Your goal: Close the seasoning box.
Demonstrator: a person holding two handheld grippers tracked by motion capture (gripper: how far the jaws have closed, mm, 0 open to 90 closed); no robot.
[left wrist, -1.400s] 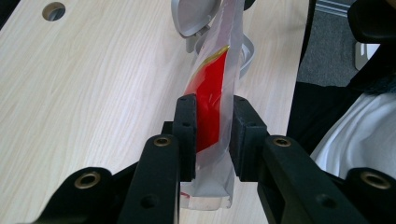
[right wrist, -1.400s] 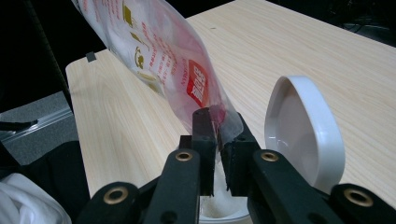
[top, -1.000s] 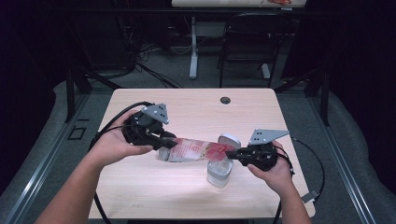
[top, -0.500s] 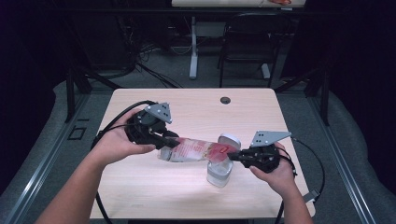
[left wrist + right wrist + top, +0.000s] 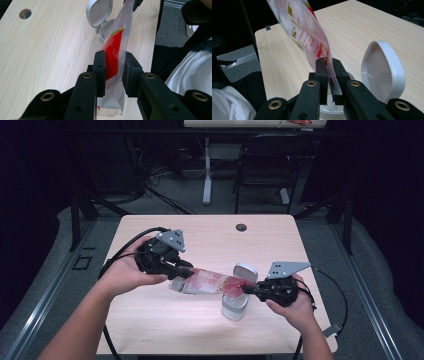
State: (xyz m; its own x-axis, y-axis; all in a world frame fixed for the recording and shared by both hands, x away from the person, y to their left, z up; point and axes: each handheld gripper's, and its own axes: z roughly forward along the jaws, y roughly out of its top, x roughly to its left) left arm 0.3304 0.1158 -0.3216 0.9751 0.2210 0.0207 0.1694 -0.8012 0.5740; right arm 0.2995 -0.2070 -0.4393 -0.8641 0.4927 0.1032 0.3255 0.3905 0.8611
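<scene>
Red-and-clear plastic pouch hangs stretched between both grippers above the wooden table, unchanged from a second ago. Left gripper clamps one end and right gripper pinches the other, over an open white container.

Pale wooden table, black chair behind, grey floor
</scene>
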